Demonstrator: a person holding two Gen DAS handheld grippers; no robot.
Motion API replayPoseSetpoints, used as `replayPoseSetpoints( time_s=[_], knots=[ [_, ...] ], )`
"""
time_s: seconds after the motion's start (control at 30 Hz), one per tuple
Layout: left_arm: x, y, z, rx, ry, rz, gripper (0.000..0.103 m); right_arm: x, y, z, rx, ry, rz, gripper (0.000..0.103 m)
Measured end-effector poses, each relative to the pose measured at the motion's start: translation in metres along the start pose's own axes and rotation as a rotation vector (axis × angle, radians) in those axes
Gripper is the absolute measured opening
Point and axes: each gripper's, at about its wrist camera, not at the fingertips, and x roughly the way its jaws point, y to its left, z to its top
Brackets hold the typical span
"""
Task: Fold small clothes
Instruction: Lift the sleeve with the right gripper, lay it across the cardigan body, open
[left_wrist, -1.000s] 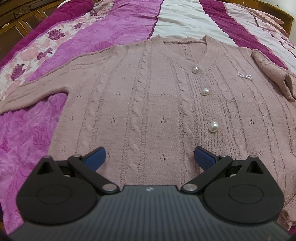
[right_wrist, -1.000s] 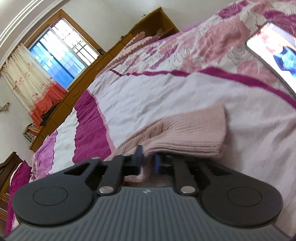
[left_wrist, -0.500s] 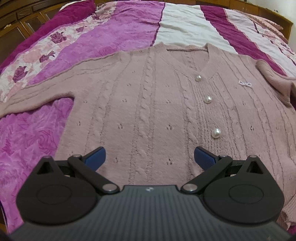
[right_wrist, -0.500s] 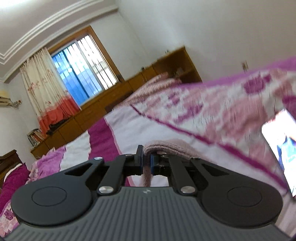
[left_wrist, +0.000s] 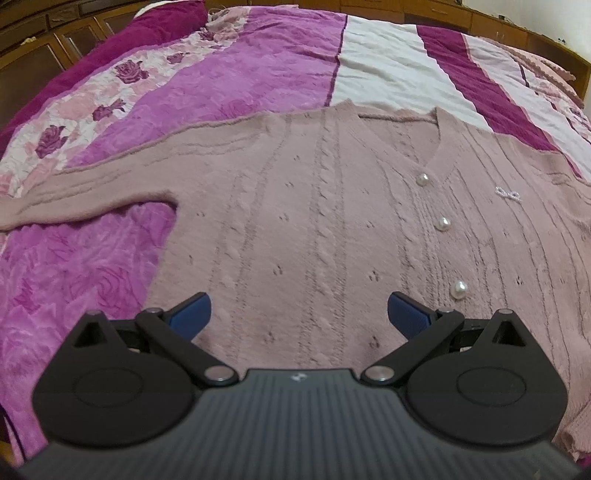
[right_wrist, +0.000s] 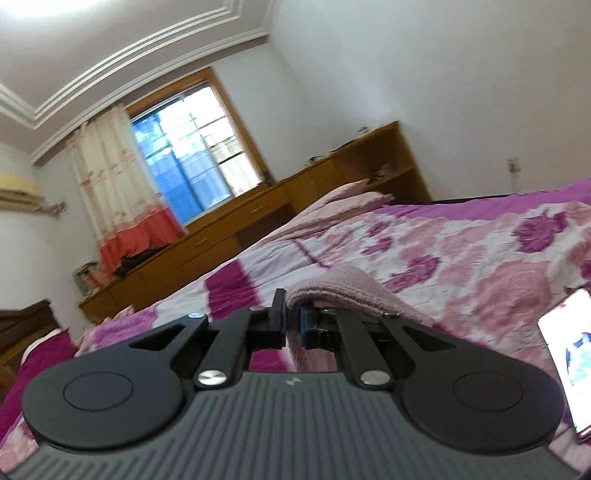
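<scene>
A dusty-pink cable-knit cardigan (left_wrist: 314, 221) with pearl buttons (left_wrist: 442, 223) lies flat, front up, on the bed. Its left sleeve (left_wrist: 74, 195) stretches out to the left edge of the left wrist view. My left gripper (left_wrist: 298, 312) hovers over the lower part of the cardigan's front, open, with nothing between its blue pads. In the right wrist view my right gripper (right_wrist: 293, 325) is shut on the cardigan's other sleeve (right_wrist: 343, 291), lifted above the bed; the pink knit drapes over the right finger and hangs down between the jaws.
The bed (left_wrist: 240, 74) wears a purple, white and rose-patterned cover. A lit phone (right_wrist: 569, 358) lies on the cover at the right. Wooden cabinets (right_wrist: 229, 236) and a curtained window (right_wrist: 177, 155) line the far wall. Dark wooden furniture (left_wrist: 44, 48) stands past the bed's left side.
My right gripper has risen with the sleeve, its view tilting up from the bedcover to the window and wall. The sleeve end has left the right edge of the left wrist view.
</scene>
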Motion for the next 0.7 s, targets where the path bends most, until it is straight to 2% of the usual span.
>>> replayPoseSetpoints(
  time_s=[0.23,0.7],
  knots=[
    [-0.006,0.021,0.013,-0.039,-0.024,0.028,0.103,-0.010,0.069,-0.030,-0.015,0.067,0.118,0.007],
    [-0.023,0.078,0.020,-0.146,-0.036,0.069,0.103,-0.026,0.230,-0.124,-0.027,0.205,0.321,0.006]
  ],
)
